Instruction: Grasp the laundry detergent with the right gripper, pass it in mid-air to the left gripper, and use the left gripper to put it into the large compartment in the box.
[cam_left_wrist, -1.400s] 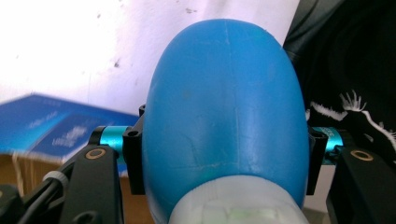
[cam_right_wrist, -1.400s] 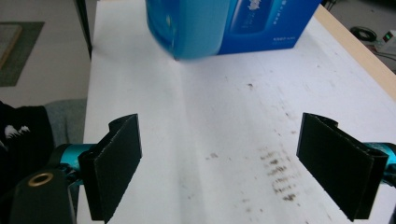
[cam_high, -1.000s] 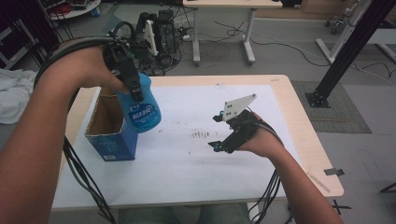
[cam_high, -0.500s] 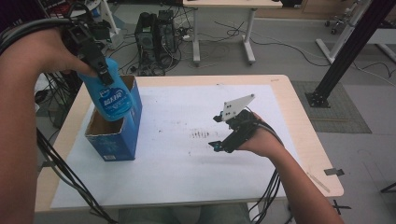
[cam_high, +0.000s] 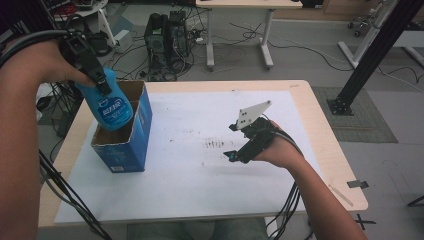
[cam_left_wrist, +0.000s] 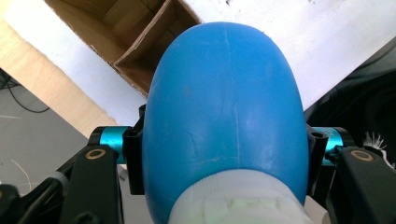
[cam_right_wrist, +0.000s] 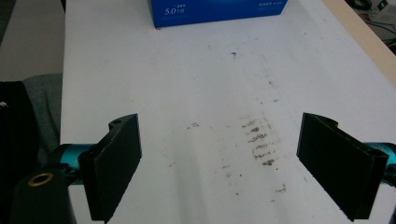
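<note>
My left gripper (cam_high: 102, 86) is shut on a blue bottle (cam_high: 108, 105) with a white label, holding it bottom-down over the open top of a blue cardboard box (cam_high: 134, 137) at the table's left. In the left gripper view the bottle (cam_left_wrist: 223, 112) bulges between both jaws, with the box's open brown inside (cam_left_wrist: 126, 23) beyond it. My right gripper (cam_high: 232, 141) rests low over the white sheet (cam_high: 190, 170) right of centre, open. In the right gripper view its wide-apart jaws (cam_right_wrist: 219, 168) frame bare, smudged sheet, and the box (cam_right_wrist: 219, 11) lies ahead.
The white sheet covers most of the wooden table (cam_high: 340, 165). Dark smudges (cam_high: 215, 145) mark its middle. Cables (cam_high: 65, 190) hang off the table's near left edge. Behind the table stand computer towers (cam_high: 167, 37) and a desk leg (cam_high: 267, 35).
My left hand carried the bottle from the box's right side leftward and back over the box's open top, then lower toward it. The right hand kept still.
</note>
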